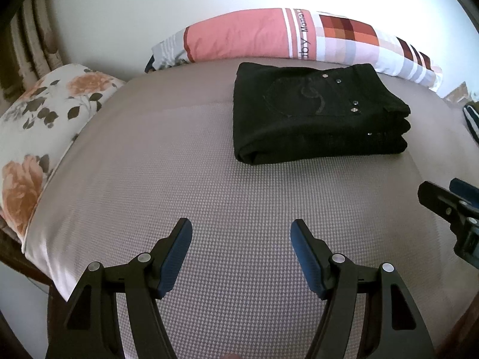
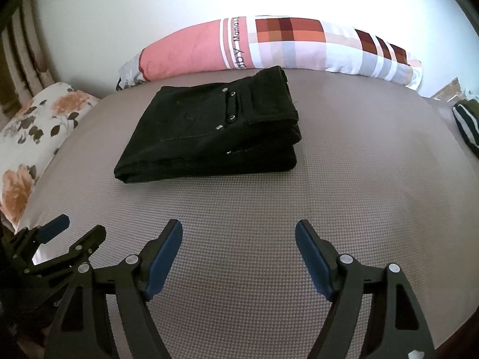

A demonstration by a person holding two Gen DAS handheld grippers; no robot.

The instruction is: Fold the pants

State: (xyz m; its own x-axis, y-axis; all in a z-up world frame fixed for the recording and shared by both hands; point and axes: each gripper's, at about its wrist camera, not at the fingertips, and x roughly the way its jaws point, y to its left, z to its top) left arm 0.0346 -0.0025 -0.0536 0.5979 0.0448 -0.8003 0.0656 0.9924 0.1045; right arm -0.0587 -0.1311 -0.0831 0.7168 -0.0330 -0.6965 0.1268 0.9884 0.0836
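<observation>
Grey woven bed point(image 1: 179, 164) carries folded black pants point(image 1: 314, 113) at 12 o'clock. Left gripper point(image 1: 241, 236) and right gripper point(image 2: 239, 237): both wide open, empty, clear of the pants.

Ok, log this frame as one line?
stage: fold looks done | black pants: folded stack on bed | left claw: open, empty | right claw: open, empty | contact: none

Bare bed cover point(image 1: 179, 161) before both tongs; folded pants point(image 1: 314, 113) beyond, pillows point(image 1: 45, 119) edging.
</observation>
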